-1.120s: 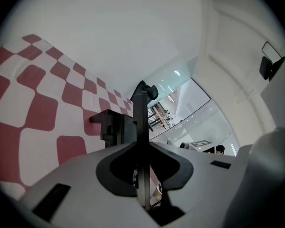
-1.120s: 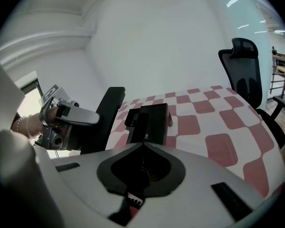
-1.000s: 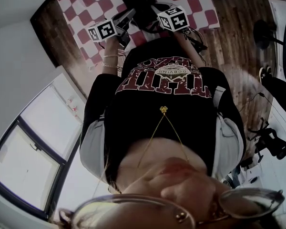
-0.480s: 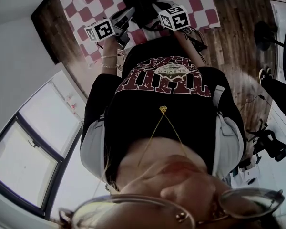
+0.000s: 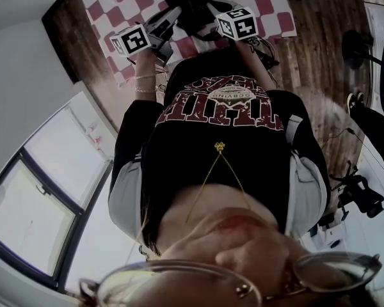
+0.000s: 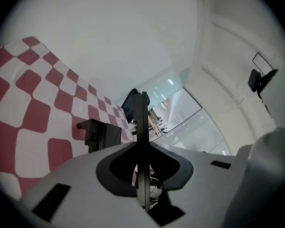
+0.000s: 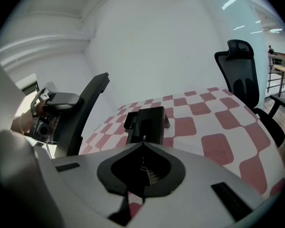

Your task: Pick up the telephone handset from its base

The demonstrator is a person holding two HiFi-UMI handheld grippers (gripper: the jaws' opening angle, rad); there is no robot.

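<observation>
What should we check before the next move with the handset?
1. Handset clamped in the left gripper jaws: ok.
2. Handset clear of the base: ok, it is held up to one side in the right gripper view.
3. Base sitting flat on the checkered tablecloth: ok.
4. Right gripper empty, jaws together: ok.
5. Cord free of snags: cannot tell, no cord can be traced.

Head view looks steeply down; both gripper views look low across the same checkered table (image 7: pixel 204 118).
</observation>
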